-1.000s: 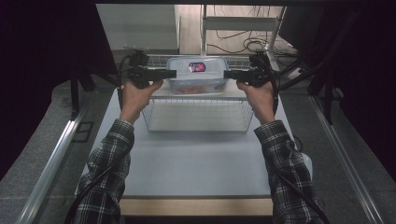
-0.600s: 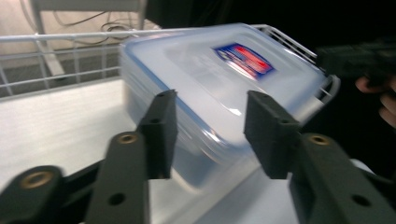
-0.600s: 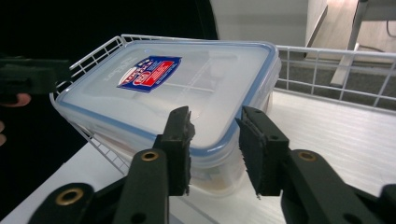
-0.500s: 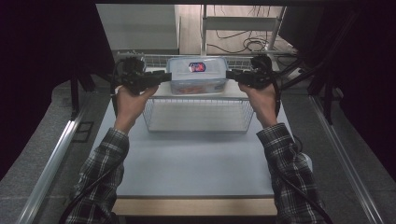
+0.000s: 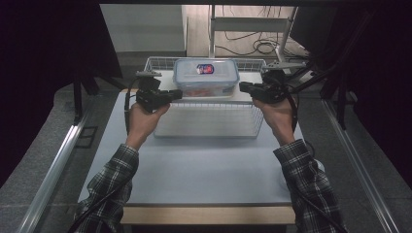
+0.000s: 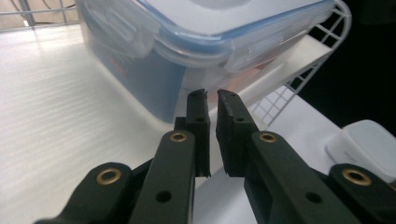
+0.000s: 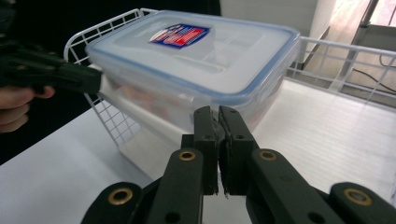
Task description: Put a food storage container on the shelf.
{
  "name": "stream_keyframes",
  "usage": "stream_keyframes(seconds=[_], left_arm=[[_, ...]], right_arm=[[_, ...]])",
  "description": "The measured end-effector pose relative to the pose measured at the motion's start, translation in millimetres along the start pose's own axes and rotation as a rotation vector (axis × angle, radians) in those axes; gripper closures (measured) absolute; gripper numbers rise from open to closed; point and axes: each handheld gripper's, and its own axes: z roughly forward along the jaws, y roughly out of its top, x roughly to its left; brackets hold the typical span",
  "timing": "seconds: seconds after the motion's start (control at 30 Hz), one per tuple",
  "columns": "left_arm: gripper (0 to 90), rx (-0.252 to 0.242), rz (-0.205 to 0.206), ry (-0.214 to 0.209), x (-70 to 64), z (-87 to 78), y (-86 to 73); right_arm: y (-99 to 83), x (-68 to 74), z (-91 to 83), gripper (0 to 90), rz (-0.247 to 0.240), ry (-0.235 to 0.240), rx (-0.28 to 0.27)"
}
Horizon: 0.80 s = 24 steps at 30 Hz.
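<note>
At the far end of the desk (image 5: 204, 170), a clear plastic food container (image 5: 206, 77) with a blue-rimmed snap lid sits on a white shelf board (image 5: 170, 80) that rests across the top of a white wire basket (image 5: 209, 121). The container's long axis runs left to right across the desk, parallel to the basket's front edge, and its lid faces straight up with a red and blue label (image 5: 204, 69) near the middle. Something reddish shows through the container's wall in the right claw view, too blurred to name; what lies lower in the basket I cannot tell. The left claw (image 5: 176, 93) is at the container's left end, level with the board, and in its own view (image 6: 211, 100) its jaws stand nearly together with only a thin gap and nothing between them, their tips just short of the container's corner (image 6: 196, 51). The right claw (image 5: 243, 87) is at the container's right end; in its own view (image 7: 217, 114) its jaws are pressed almost together with nothing gripped, their tips just before the container's wall (image 7: 196, 70), whether touching it I cannot tell. A small white box (image 6: 366, 144) lies on the desk beside the basket.
</note>
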Motion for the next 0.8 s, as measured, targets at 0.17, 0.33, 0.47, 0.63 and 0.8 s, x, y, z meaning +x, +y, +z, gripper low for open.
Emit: stream_keyframes(seconds=[0.17,0.33,0.47,0.63,0.8], left_arm=[[80.2,-0.003,-0.01,-0.029,0.2,-1.9,-3.5],[69.8,0.006,0.004,-0.046,-7.4,-11.4,-13.3],[60.7,0.016,0.042,-0.042,-17.8,-19.8,-23.3],[45.5,0.05,0.114,-0.016,-34.4,-28.2,-37.1],[30.9,0.082,0.182,0.014,-51.8,-36.3,-54.9]], right_arm=[[-10.1,2.3,-3.7,83.1,0.009,0.029,0.014],[-21.0,6.5,-7.8,76.1,0.001,0.045,0.032],[-28.7,12.7,-11.2,69.1,-0.026,0.05,0.055],[-42.3,25.6,-20.1,57.1,-0.082,0.042,0.08],[-62.7,34.6,-30.1,40.2,-0.091,0.054,0.086]])
